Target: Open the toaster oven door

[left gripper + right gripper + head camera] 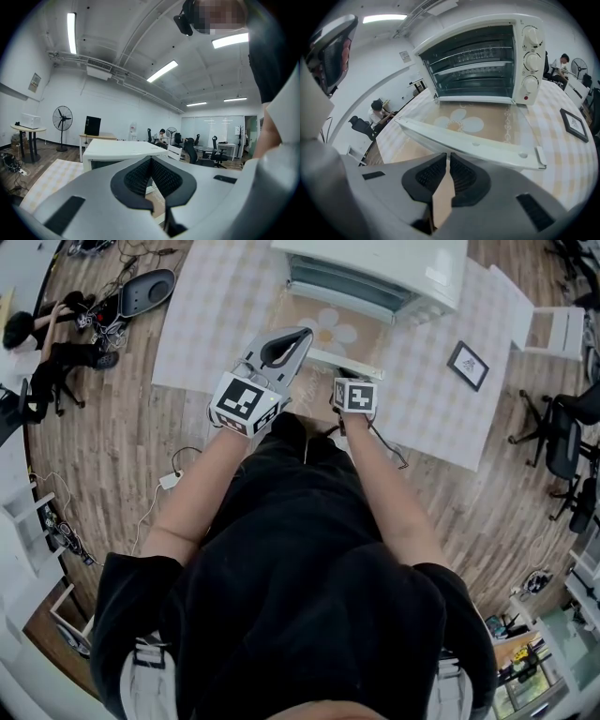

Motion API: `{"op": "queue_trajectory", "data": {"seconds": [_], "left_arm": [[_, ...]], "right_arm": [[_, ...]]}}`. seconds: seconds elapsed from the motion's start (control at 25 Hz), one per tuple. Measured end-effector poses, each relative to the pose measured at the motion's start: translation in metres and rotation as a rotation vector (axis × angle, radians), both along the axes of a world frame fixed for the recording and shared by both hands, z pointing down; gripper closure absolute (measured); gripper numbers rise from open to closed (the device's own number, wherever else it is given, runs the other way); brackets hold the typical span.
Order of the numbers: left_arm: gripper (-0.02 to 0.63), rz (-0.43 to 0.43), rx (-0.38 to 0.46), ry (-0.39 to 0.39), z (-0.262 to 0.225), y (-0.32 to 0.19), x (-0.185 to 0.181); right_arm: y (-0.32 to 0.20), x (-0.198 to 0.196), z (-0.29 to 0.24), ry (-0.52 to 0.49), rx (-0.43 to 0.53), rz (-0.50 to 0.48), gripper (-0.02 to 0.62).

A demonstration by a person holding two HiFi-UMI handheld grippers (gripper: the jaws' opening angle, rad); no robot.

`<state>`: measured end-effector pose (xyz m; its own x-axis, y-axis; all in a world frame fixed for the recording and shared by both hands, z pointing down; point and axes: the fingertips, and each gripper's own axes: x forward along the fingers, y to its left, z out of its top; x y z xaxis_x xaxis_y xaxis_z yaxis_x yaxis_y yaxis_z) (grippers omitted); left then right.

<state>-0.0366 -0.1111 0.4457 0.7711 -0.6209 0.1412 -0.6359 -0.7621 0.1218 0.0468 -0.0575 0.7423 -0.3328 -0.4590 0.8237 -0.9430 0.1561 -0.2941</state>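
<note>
Toaster oven (487, 61) at rear of tabletop (562, 159). Door (473, 140) already down, near flat. Its long front edge runs crosswise just ahead of right gripper (448, 157), whose jaws are nearly closed with thin slit, nothing held. Left gripper (151, 161) raised, jaws together, empty, probably farther from door.
</note>
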Motion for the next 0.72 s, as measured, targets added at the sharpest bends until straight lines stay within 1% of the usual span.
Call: {"op": "queue_trajectory", "data": {"seconds": [0.28,0.44,0.72], "left_arm": [[0.594,0.009,-0.005,-0.003,0.002,-0.007,0.002],[0.594,0.012,-0.006,0.001,0.002,-0.009,0.004],[0.594,0.028,-0.011,0.004,0.004,-0.012,0.011]], "right_arm": [[0.002,0.001,0.010,-0.003,-0.034,0.000,0.557],[0.004,0.001,0.008,0.003,-0.031,-0.017,0.551],[0.003,0.001,-0.001,-0.031,-0.024,-0.014,0.532]]}}
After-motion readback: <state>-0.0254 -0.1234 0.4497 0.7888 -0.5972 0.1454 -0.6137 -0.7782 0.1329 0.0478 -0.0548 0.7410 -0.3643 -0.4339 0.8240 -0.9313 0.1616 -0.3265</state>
